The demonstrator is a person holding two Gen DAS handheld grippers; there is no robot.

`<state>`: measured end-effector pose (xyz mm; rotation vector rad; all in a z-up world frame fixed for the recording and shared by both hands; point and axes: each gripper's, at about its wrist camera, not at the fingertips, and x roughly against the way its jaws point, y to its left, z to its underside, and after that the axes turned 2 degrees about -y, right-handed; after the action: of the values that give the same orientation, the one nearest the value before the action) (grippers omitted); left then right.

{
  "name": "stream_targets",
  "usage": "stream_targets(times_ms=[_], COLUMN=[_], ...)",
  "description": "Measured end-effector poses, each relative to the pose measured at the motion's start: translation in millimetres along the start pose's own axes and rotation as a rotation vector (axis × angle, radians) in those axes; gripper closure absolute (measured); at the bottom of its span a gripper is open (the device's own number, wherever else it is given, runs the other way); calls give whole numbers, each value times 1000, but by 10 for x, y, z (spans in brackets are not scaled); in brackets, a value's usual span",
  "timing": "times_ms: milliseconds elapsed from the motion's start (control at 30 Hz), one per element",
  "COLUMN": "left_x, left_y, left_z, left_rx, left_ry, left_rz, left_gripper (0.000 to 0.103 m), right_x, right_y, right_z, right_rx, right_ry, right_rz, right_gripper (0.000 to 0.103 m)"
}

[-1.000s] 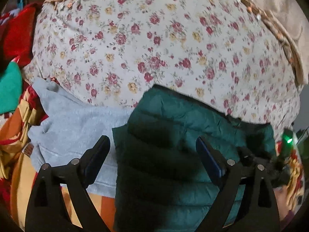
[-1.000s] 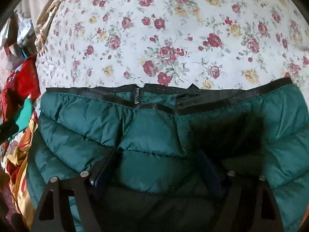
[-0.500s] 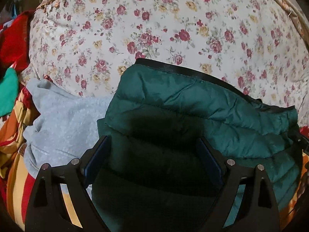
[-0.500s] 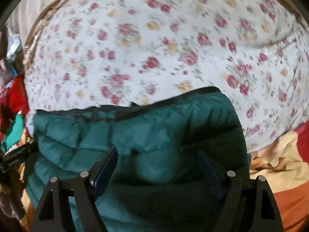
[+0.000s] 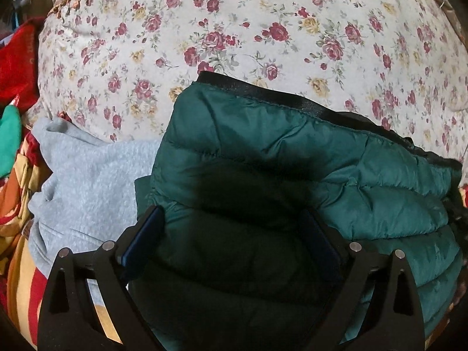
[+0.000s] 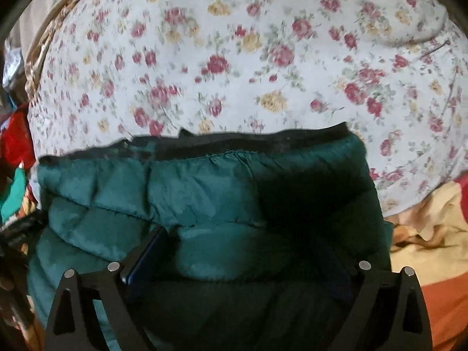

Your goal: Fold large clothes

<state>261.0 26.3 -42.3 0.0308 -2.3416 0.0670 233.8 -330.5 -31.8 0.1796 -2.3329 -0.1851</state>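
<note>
A folded green puffer jacket (image 5: 292, 175) lies on a floral bedsheet (image 5: 263, 29). Left gripper (image 5: 234, 234) and right gripper (image 6: 237, 251) fingers are spread wide above it; the right's have just been opening, gripping nothing.

Jacket (image 5: 292, 181) lies on bedsheet (image 5: 263, 29), sweatshirt (image 5: 87, 181) at its left.

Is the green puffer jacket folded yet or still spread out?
Folded. The green puffer jacket lies doubled over in stacked layers on the flowered sheet, black trim along its far edge, a compact bundle beside the grey sweatshirt.
</note>
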Motion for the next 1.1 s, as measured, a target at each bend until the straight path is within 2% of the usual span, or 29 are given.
stream_targets(times_ms=[67,167,367,567,700,767,867,933,1033,1100], left_x=[-2,-16,-29,-5,99,190,307,349,371,380], left_y=[-6,-15,-38,-79,-64,-61,-76,-86,-126,-154], left_z=[4,-6,-2,34,65,103,169,212,293,333], left_rx=[3,1,-8,-28,-28,-29,-34,-36,-53,-70], left_ry=[0,1,-2,-17,-11,-14,-29,-30,-31,-35], left_rz=[1,-4,1,-20,-28,-28,-20,-17,-25,-33], left_gripper=[7,7,6,6,6,6,6,6,6,6], right_x=[220,354,118,36,348,589,773,708,421,375], right_y=[-17,-76,-397,-393,-334,-329,-327,-324,-373,-420], right_z=[-30,-63,77,140,107,188,337,430,556,605], right_rx=[-31,-62,-127,-107,-135,-144,-136,-133,-145,-169], right_ry=[-63,-101,-22,-7,-44,-71,-84,-54,44,38], right_rz=[-31,-4,49,68,21,-14,-15,2,53,40], right_gripper=[7,7,7,7,7,7,7,7,7,7])
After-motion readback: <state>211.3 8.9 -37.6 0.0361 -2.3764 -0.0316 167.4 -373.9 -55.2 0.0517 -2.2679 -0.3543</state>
